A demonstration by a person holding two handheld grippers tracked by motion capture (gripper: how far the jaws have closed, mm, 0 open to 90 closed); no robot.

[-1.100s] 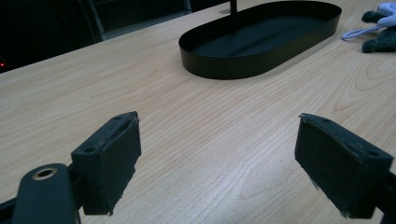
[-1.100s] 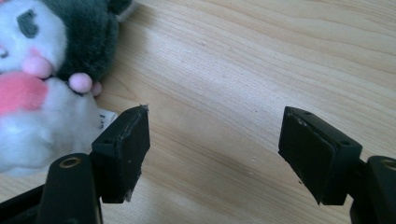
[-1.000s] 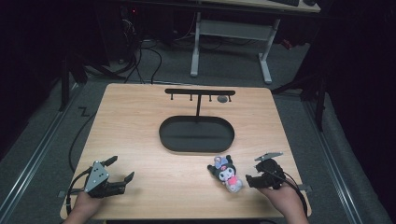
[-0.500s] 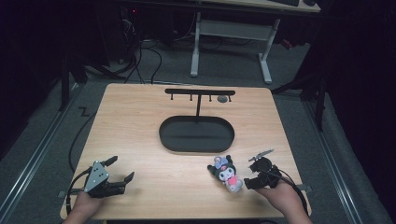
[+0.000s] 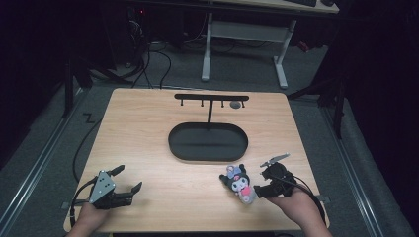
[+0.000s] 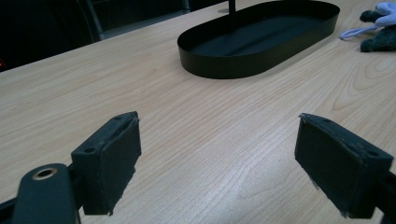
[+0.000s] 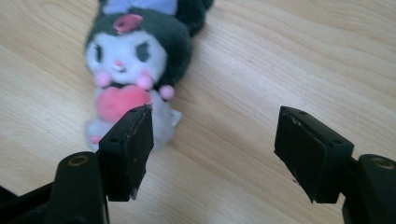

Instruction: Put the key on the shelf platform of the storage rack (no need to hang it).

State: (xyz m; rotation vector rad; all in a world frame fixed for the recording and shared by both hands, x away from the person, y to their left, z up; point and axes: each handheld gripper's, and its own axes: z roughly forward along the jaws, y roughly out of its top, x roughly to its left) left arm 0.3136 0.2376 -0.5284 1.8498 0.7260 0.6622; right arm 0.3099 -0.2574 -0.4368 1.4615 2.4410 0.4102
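- Right gripper: over the last second it has slid in from the table's right edge toward the plush toy and now sits just beside it, jaws spread wide and holding nothing.
- In the right gripper view, one black jaw overlaps the toy's lower body while the other stands over bare wood; the toy is off-centre in the gap, not between the pads.
- Meaning for the work: this reads as an approach to a pick-up that is nearly lined up; a small sideways shift would probably be needed before closing.
- Plush toy: a small soft figure with a white face, dark hood with ears, a pale purple bow at the top, pink cheeks and a pink heart at its chest. It lies flat on its back on the wooden table, near the front right, apart from the black oval tray.
- Left gripper: resting at the front left, in the same place as a second ago, jaws apart and empty; its own view looks across bare wood toward the tray.
- Hook stand: a black bar on a post rising from the tray's far side, with a small round object by one end.
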